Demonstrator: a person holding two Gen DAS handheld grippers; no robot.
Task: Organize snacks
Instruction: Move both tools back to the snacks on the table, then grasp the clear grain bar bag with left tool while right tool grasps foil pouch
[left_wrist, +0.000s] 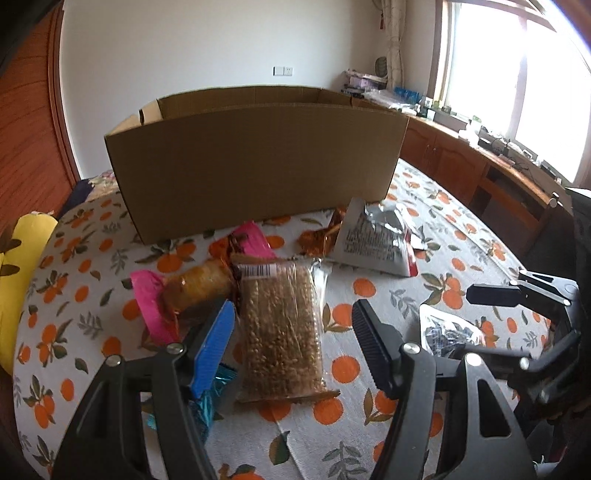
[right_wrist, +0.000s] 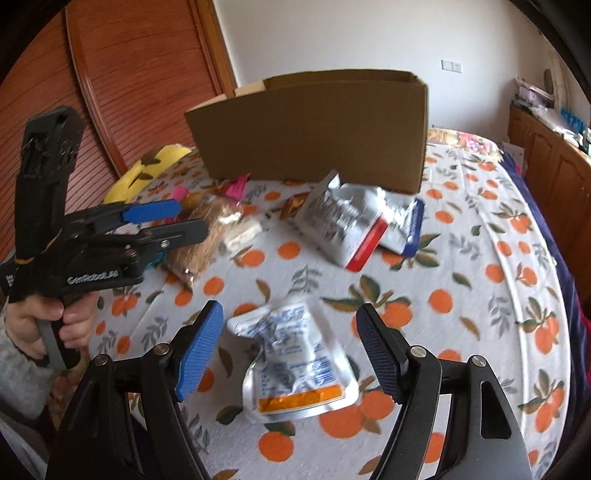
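A table (left_wrist: 369, 435) under an orange-print cloth fills the lower half of both views, and an open cardboard box (left_wrist: 255, 166) stands at the middle of the frame, its brown wall facing the cameras. In front of the box, right of centre in the left wrist view, lies a silver bag with a red edge (left_wrist: 373, 243). Below it, at the centre, a clear pack of brown grain bar (left_wrist: 282, 332) lies flat, with a pink-ended wrapped roll (left_wrist: 192, 291) touching its left side. The left gripper (left_wrist: 293, 332) stands with its jaws wide apart on either side of that grain pack, hovering over it and gripping nothing. In the right wrist view the right gripper (right_wrist: 290, 350) is likewise spread wide and empty, with a white pouch with an orange band (right_wrist: 295, 362) lying flat on the cloth between its jaws. A hand (right_wrist: 55, 321) at the left edge grips the other tool's handle.
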